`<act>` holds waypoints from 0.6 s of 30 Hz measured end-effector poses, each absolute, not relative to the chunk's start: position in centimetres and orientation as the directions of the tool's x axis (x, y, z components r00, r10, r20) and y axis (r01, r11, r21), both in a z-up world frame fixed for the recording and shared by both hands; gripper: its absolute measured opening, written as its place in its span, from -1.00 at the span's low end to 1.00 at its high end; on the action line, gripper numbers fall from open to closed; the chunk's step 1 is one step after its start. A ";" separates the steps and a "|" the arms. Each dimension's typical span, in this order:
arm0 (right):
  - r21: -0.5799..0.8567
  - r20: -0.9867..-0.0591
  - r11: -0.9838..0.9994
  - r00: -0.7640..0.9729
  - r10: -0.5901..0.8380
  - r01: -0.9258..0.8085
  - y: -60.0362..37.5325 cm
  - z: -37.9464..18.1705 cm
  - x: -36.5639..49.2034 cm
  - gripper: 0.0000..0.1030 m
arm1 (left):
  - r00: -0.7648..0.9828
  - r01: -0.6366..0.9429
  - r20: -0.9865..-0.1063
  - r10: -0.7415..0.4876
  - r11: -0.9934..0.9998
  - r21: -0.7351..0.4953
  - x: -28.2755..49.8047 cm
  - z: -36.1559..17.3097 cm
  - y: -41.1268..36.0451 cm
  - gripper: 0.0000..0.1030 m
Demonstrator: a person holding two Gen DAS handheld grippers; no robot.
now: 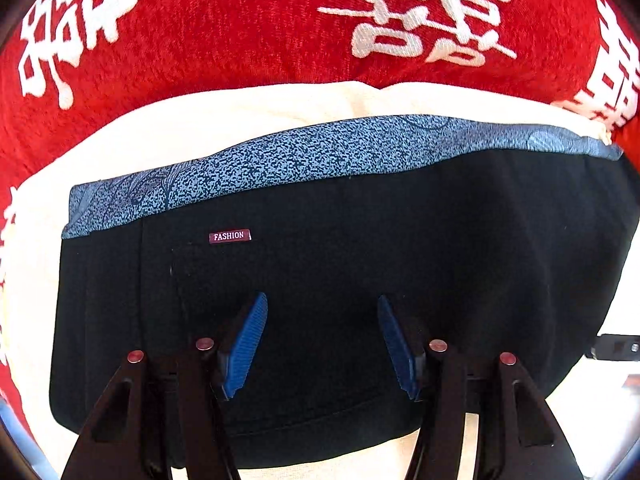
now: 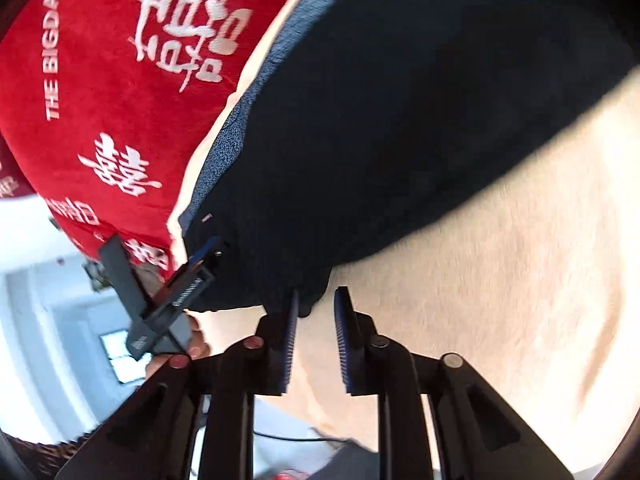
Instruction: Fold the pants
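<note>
The black pants [image 1: 340,248] lie folded on a cream cloth [image 1: 200,128], with a blue speckled waistband [image 1: 320,152] along the far edge and a small "FASHION" label [image 1: 229,236]. My left gripper [image 1: 322,312] hovers over the pants, open and empty, with blue pads [image 1: 246,344] wide apart. In the right wrist view the pants [image 2: 400,120] fill the upper middle. My right gripper [image 2: 318,308] is open at the pants' near corner, its left pad [image 2: 292,332] touching the fabric edge. The left gripper also shows there [image 2: 192,276].
A red blanket with white characters [image 1: 240,20] lies beyond the cream cloth and shows in the right wrist view [image 2: 100,80]. The cream cloth [image 2: 500,280] extends right of the pants. A dark device [image 1: 616,346] sits at the right edge.
</note>
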State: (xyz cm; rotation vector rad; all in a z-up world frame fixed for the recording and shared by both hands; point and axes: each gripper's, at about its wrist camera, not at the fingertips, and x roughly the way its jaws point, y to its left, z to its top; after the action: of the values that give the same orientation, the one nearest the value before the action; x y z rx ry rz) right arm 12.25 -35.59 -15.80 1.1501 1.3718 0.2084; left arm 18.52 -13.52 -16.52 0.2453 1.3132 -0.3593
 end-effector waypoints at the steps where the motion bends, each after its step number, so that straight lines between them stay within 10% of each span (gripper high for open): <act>1: 0.731 -0.651 0.486 0.275 0.708 0.479 -35.4 -15.8 12.1 -0.53 | 0.219 0.405 -0.969 -0.116 0.914 -0.018 18.3 -16.6 -13.5 0.15; 18: 0.775 -0.615 0.499 0.280 0.737 0.386 -31.9 -15.9 13.9 -0.47 | 0.188 0.448 -0.972 -0.144 0.893 -0.046 18.3 -16.4 -13.1 0.15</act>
State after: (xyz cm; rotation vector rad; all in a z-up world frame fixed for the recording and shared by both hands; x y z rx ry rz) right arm 13.88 -31.91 -15.94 1.0977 1.3324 0.3131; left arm 18.25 -13.08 -16.36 0.2730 1.3210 -0.4241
